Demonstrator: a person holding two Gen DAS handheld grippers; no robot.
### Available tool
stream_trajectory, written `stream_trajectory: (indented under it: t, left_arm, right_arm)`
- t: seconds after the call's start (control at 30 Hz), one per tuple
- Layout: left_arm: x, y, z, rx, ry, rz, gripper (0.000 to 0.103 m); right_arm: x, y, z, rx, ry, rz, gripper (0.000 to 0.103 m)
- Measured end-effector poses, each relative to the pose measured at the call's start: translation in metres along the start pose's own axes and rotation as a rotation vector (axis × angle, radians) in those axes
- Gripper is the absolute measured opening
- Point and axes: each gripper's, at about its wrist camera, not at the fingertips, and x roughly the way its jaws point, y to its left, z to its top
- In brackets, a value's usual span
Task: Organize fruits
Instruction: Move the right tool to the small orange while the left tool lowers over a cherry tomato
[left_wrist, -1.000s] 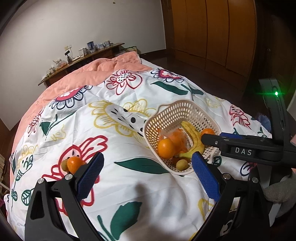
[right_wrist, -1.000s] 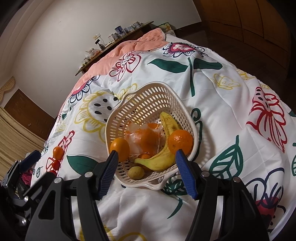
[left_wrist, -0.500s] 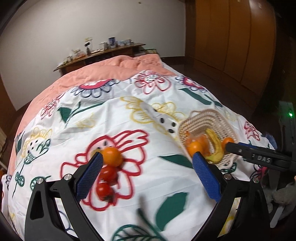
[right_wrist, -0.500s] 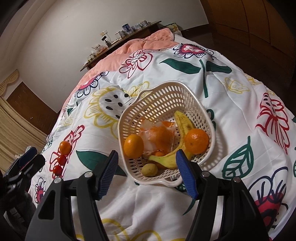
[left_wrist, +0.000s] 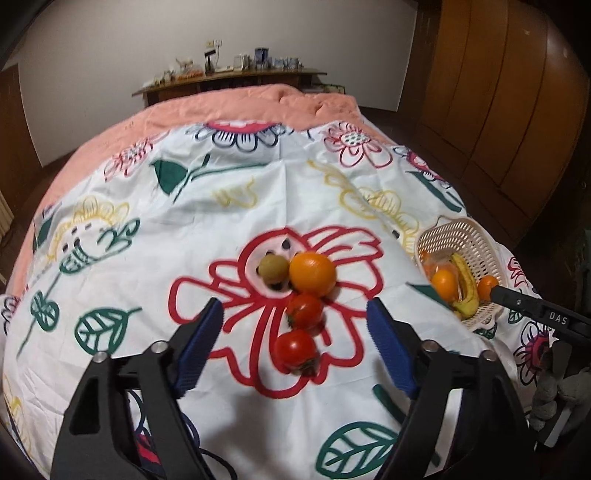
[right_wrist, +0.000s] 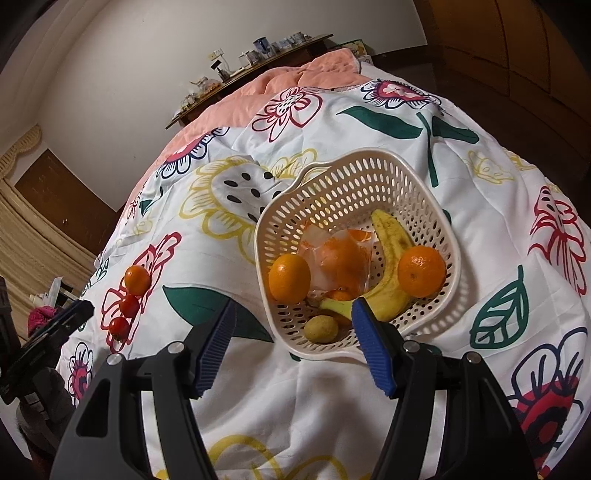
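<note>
The step in hand seems to be the fetching of the loose fruits that lie on the bed cover (left_wrist: 258, 192). The left tongs (left_wrist: 295, 328) hang over a small group: two red tomatoes (left_wrist: 295, 349), an orange (left_wrist: 312, 273) and a greenish kiwi (left_wrist: 273, 267). Their jaws have just been closing, but they are half open and hold nothing; the nearest tomato sits between the blue pads, which do not touch it. The next move probably calls for going lower and closing gently on one round, soft fruit. The right tongs (right_wrist: 291, 339) are also half open and empty, just before the basket (right_wrist: 369, 173), which already contains oranges and a banana (right_wrist: 388, 273).
</note>
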Motion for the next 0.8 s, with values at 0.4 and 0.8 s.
stream_trajectory:
  t: [0.4, 0.8]
  left_arm:
    - [0.026, 0.004, -0.017, -0.003, 0.068, -0.012, 0.055]
    - [0.038, 0.001, -0.027, 0.023, 0.101, -0.023, 0.032]
  right_arm:
    - [0.000, 0.012, -0.003, -0.023, 0.007, -0.001, 0.065]
    - [0.000, 0.029, -0.006, -0.061, 0.014, 0.007, 0.065]
